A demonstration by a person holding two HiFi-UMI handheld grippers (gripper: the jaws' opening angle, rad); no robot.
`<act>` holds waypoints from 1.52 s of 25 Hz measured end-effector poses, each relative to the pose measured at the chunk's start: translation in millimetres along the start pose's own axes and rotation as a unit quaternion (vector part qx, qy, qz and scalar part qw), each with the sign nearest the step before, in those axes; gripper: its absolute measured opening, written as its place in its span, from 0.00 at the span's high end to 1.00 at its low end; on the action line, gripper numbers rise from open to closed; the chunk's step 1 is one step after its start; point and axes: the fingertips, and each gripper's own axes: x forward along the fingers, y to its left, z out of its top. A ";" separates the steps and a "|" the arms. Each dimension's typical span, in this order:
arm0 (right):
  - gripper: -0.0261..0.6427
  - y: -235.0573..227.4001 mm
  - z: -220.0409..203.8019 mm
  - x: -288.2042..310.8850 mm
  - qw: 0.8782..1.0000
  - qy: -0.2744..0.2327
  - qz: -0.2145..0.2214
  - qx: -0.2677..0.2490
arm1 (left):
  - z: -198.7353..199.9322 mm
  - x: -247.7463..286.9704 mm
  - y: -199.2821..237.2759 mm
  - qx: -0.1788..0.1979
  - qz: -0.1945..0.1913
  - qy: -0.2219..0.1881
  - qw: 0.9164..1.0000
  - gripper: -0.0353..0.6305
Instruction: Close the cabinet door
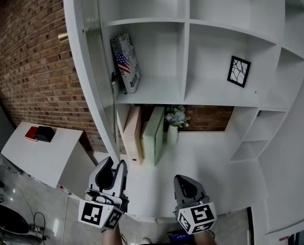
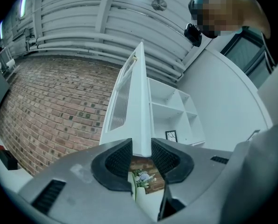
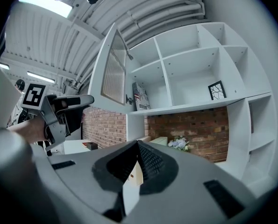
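The white cabinet door (image 1: pixel 90 70) stands swung open to the left of the white shelf unit (image 1: pixel 223 93). My left gripper (image 1: pixel 113 163) is at the door's lower corner. In the left gripper view the door's edge (image 2: pixel 139 120) runs between the two dark pads (image 2: pixel 117 160), with the left gripper (image 2: pixel 141 155) shut on it. My right gripper (image 1: pixel 185 180) hangs to the right, below the shelves, shut with nothing in it; its jaws meet at the tip (image 3: pixel 138 146). The right gripper view shows the door (image 3: pixel 111 71) and the left gripper (image 3: pixel 85 99) off to the left.
On the shelves are a flag-patterned box (image 1: pixel 125 63), a small framed picture (image 1: pixel 238 71), a vase of flowers (image 1: pixel 175 120) and upright folders (image 1: pixel 144 131). A brick wall (image 1: pixel 29 60) stands left, with a white table (image 1: pixel 44 154) carrying a red and a black item (image 1: pixel 39 133).
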 end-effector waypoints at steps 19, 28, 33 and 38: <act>0.96 -43.7 2.0 8.7 1.000 -0.014 -0.007 0.007 | -30.1 48.5 -52.2 0.037 -0.046 0.035 0.998 0.75; 0.96 -67.5 6.0 9.8 1.000 -0.015 -0.014 0.015 | -34.4 67.5 -63.9 0.041 -0.053 0.040 0.997 0.74; 0.96 -80.2 7.3 9.3 1.000 -0.018 -0.011 0.010 | -40.4 80.1 -72.1 0.046 -0.055 0.041 0.997 0.74; 0.96 -95.5 9.4 9.2 1.000 -0.019 -0.007 0.010 | -48.8 98.1 -78.2 0.045 -0.057 0.043 0.996 0.74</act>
